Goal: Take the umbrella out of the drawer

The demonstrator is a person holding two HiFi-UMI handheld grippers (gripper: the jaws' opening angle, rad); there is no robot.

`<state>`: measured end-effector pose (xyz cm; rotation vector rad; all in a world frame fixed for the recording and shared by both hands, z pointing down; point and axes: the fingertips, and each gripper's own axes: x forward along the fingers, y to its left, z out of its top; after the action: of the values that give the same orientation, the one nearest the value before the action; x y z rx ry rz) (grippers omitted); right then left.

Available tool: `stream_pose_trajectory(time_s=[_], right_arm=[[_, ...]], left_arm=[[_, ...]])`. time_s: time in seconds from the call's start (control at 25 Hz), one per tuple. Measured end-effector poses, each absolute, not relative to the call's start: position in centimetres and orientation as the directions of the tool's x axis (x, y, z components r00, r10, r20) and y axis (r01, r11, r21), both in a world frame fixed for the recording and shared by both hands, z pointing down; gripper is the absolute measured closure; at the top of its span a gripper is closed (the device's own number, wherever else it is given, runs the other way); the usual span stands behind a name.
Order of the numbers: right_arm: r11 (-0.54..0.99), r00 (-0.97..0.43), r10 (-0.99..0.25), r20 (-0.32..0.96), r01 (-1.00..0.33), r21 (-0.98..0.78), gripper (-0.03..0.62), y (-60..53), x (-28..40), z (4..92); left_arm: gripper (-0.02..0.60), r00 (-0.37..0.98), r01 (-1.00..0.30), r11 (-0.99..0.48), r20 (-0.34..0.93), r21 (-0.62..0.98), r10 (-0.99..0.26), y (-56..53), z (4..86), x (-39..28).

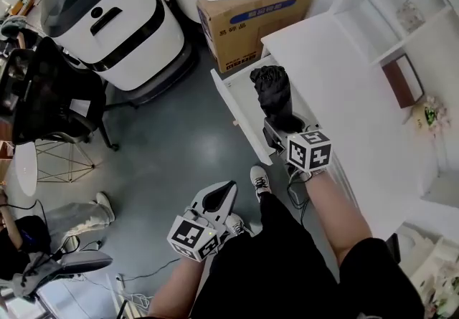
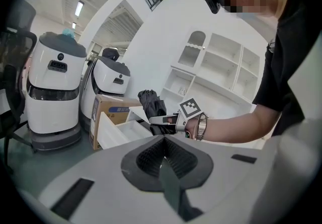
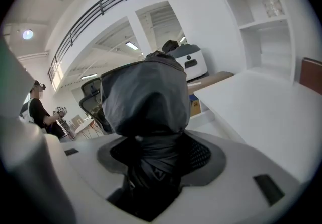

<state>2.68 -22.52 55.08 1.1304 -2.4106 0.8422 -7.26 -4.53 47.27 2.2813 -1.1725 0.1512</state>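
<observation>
Right gripper (image 3: 156, 167): jaws clamped on the black folded umbrella (image 3: 146, 97), gripping its gathered lower part, with the bulkier fabric end standing up past the jaw tips. Head view shows the same hold: right gripper (image 1: 278, 130), umbrella (image 1: 272, 92) roughly upright over the open white drawer (image 1: 237, 113), toward the drawer's near end. Cannot tell whether the lower tip clears the drawer rim. Left gripper (image 2: 163, 157): jaws together, nothing between them. It hangs low over the grey floor (image 1: 172, 145), well apart from the drawer, near the person's shoes, left gripper (image 1: 219, 199). Drawer juts from the desk (image 1: 337, 74) at its edge toward the floor. Cardboard box (image 1: 254, 16) stands on the floor just beside the drawer's far end and the desk's corner. White machine (image 1: 107, 16) and black chair (image 1: 50, 95) stand farther left.
</observation>
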Motion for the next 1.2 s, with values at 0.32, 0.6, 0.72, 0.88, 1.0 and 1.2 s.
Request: stream_pose_trajectory(time_s=[0.32,0.6,0.72,0.88,1.0,1.2], right_arm=[[0.554,-0.672,-0.606,0.426,-0.741,-0.380,0.345,-16.4,1.4,48.5],[0.556,-0.693,-0.621,0.366,-0.719,-0.417,0.345,-10.4,0.7,44.3],[0.563,-0.700,-0.623,0.348,-0.711,-0.422,0.345,-7.8,0.6,43.1],[0.557,-0.706,-0.631,0.322,-0.701,-0.445,0.345,-4.4,0.7,41.9],[0.554,-0.705,-0.640,0.307,-0.700,-0.451,0.345,-1.9,0.6,41.0],[0.553,-0.702,-0.650,0.289,-0.699,-0.454,0.345,2.3,0.8,40.1]], left_arm=[[0.577,0.613,-0.775,-0.475,0.315,0.416,-0.724,-1.3,45.0,-7.9],[0.577,0.608,-0.776,-0.476,0.290,0.414,-0.739,1.8,42.4,-9.3],[0.577,0.608,-0.774,-0.479,0.272,0.415,-0.746,3.2,41.4,-9.7],[0.577,0.611,-0.770,-0.488,0.256,0.410,-0.749,5.3,40.4,-9.9],[0.577,0.613,-0.769,-0.492,0.253,0.408,-0.749,6.8,39.9,-10.2],[0.577,0.609,-0.774,-0.491,0.256,0.401,-0.751,9.3,39.7,-10.7]])
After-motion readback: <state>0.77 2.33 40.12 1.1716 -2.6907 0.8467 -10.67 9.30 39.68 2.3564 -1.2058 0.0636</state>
